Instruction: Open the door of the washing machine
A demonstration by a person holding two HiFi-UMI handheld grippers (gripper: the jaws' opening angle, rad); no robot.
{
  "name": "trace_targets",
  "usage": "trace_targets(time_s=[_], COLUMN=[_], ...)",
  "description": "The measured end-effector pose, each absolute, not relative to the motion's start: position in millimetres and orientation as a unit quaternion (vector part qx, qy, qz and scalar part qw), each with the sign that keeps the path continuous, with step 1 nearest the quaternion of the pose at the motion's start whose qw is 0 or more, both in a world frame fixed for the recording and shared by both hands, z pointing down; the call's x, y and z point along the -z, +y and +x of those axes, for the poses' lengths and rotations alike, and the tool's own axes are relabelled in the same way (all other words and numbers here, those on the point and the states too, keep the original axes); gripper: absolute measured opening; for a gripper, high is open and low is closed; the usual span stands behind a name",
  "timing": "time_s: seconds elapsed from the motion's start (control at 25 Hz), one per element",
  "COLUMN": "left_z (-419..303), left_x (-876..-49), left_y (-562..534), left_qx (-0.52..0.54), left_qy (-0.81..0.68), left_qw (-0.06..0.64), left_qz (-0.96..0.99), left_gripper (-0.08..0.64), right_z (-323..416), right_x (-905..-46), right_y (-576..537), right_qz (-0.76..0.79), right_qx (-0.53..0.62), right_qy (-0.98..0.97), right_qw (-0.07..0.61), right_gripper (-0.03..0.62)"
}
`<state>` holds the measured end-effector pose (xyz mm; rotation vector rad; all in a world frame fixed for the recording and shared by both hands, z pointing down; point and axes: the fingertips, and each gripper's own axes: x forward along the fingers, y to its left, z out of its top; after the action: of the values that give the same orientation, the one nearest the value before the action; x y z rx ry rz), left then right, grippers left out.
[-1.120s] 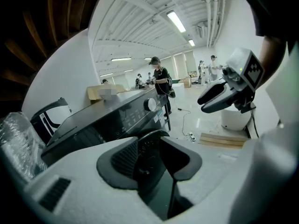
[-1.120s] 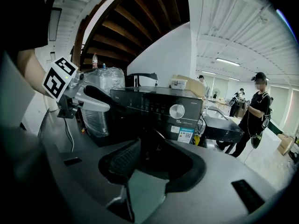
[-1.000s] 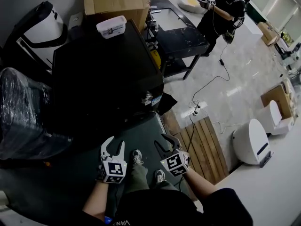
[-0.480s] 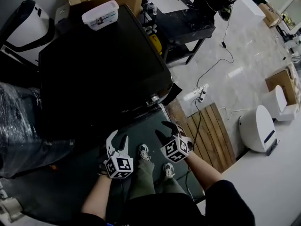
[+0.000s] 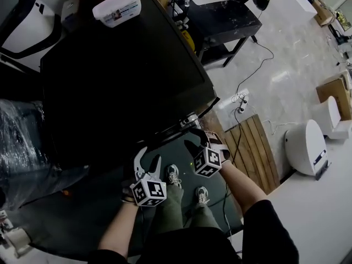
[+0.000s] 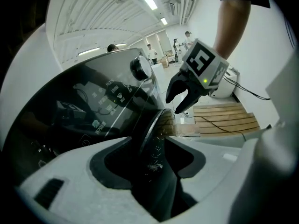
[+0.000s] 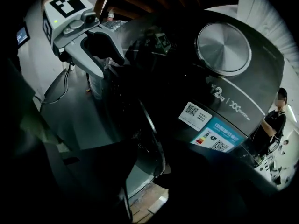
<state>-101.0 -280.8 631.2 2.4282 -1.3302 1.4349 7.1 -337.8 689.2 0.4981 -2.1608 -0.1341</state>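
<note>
From the head view I look down on the black washing machine (image 5: 121, 81); its front is hidden below the top's edge. Both grippers hang in front of it, my left gripper (image 5: 147, 159) beside my right gripper (image 5: 197, 139). In the left gripper view the round door's rim (image 6: 152, 132) runs between my left gripper's (image 6: 154, 160) white jaws, which are opening and do not press on it. The control knob (image 6: 141, 68) and the right gripper (image 6: 183, 97) show beyond. In the right gripper view my right gripper's (image 7: 149, 171) dark jaws are opening around the door's rim (image 7: 152, 125), below the knob (image 7: 223, 48).
A white plastic box (image 5: 117, 7) rests on the machine's top. A plastic-wrapped bundle (image 5: 22, 147) stands at the left. To the right lie a wooden pallet (image 5: 256, 147), a power strip with cable (image 5: 239, 100) and a white device (image 5: 305, 147). My shoes (image 5: 174, 175) stand on a dark mat.
Both grippers have sunk and moved closer to the machine's front. Their jaws stand wider apart than before. The head view has tilted further over the machine.
</note>
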Motion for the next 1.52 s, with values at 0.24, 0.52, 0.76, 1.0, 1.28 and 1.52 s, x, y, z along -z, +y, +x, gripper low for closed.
trace_targets(time_s=[0.24, 0.52, 0.76, 1.0, 1.28, 1.52], left_z=[-106, -107, -108, -110, -111, -113], left_x=[-642, -644, -645, -644, -642, -641], left_y=[-285, -289, -293, -295, -295, -293], left_qx=[-0.463, -0.453, -0.44, -0.438, -0.423, -0.418], left_qy=[-0.412, -0.419, -0.433, -0.432, -0.42, -0.423], left_qw=[0.022, 0.013, -0.001, 0.008, 0.037, 0.053], left_qz=[0.784, 0.787, 0.787, 0.788, 0.802, 0.802], left_gripper=[0.213, 0.213, 0.213, 0.173, 0.152, 0.148], right_z=[-6, -9, -11, -9, -10, -12], right_x=[-708, -723, -730, -734, -732, -733], right_y=[-345, -349, -347, -346, -347, -346], right_qz=[0.137, 0.1, 0.071, 0.046, 0.054, 0.069], right_qx=[0.112, 0.121, 0.146, 0.159, 0.139, 0.127], right_qy=[-0.862, -0.857, -0.847, -0.84, -0.839, -0.837], right_qw=[0.474, 0.492, 0.506, 0.517, 0.524, 0.527], right_gripper=[0.181, 0.168, 0.157, 0.146, 0.14, 0.141])
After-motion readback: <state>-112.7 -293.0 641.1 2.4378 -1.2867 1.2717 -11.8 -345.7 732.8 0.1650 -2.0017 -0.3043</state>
